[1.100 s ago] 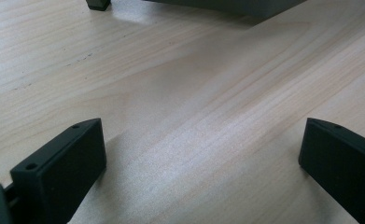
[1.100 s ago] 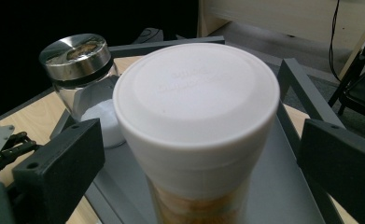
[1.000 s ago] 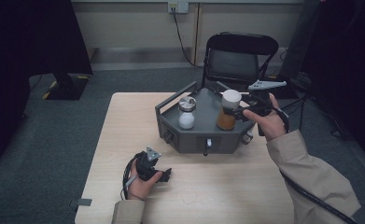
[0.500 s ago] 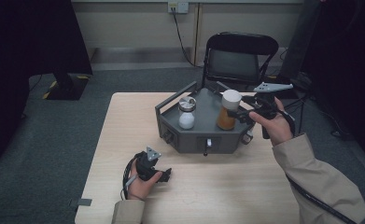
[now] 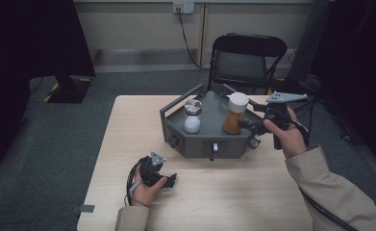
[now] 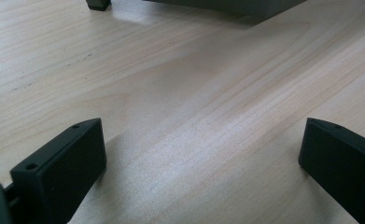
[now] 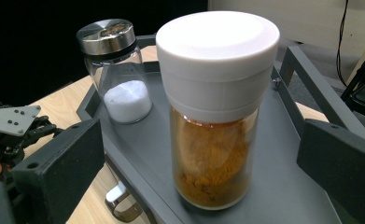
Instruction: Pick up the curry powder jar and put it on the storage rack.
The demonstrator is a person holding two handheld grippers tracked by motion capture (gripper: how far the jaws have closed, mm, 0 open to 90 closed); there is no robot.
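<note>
— Grey carpet and a black folding chair (image 5: pixel 247 62) sit behind the pale wood worktop (image 5: pixel 128 125), and on that worktop stands a dark grey tray (image 5: pixel 209 137) with raised rails. That tray is the landmark?

— Yes. On the tray's right half stands the spice jar (image 7: pixel 215 116), upright, white cap, orange-brown powder. Left of it on the tray, apart from it, is a salt shaker (image 7: pixel 117 70) with a metal lid.

— And the tongs?

— The right tongs (image 7: pixel 203 168) come in from the tray's right side, jaws wide apart with the spice jar between them, not yet touching the glass. The left tongs (image 6: pixel 199 172) rest on the bare worktop in front of the tray, jaws apart too, holding nothing.

— What could go wrong?

— I'd judge the jar tall and top-heavy under that cap. If one jaw meets it first, it could tip toward the salt shaker. A grip on the smooth glass may also slip when lifted over the tray rail.
</note>
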